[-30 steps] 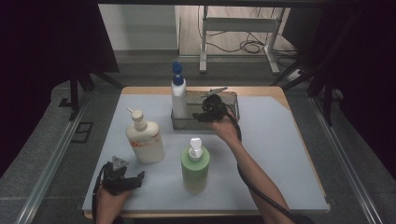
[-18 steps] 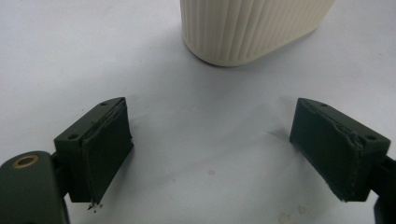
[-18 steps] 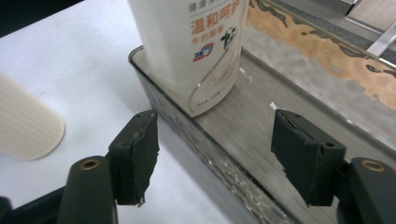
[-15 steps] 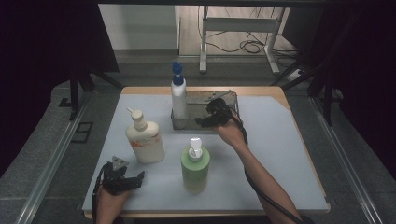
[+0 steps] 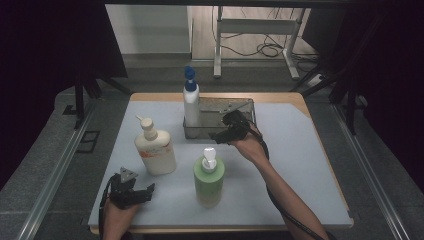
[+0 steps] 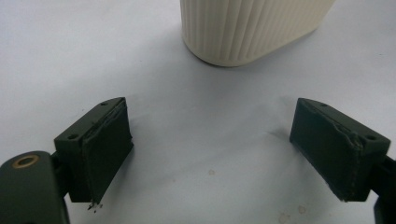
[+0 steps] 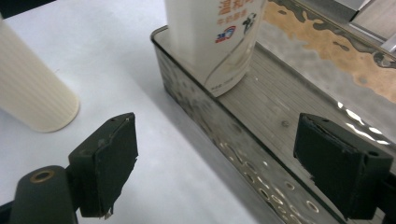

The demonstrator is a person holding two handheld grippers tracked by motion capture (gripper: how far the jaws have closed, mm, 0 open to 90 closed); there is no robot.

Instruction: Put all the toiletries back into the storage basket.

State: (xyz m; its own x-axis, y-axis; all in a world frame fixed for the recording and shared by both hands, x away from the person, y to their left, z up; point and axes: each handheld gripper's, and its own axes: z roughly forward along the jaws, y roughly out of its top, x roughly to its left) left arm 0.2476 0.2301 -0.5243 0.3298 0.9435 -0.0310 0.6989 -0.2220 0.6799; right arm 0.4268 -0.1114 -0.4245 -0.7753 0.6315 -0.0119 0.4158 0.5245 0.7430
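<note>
**Right gripper at tray's front wall, jaws apart, nothing held**

At 12 o'clock on the surface (image 5: pixel 310 165) sits a perforated metal tray (image 5: pixel 245 106). A white bottle with blue pump (image 5: pixel 190 102) stands upright in the tray's left end. Right gripper (image 5: pixel 220 136) hovers at the tray's front wall, jaws just opened wide; in the right gripper view one jaw is over the surface, the other over the tray floor, with the wall between them and untouched. Cream ribbed pump bottle (image 5: pixel 156 150) stands at 9 o'clock, green pump bottle (image 5: pixel 209 177) at 6 o'clock, well apart. Left gripper (image 5: pixel 148 190) rests at 7 o'clock near the front edge, jaws apart and empty, pointing at the cream bottle's base.
</note>
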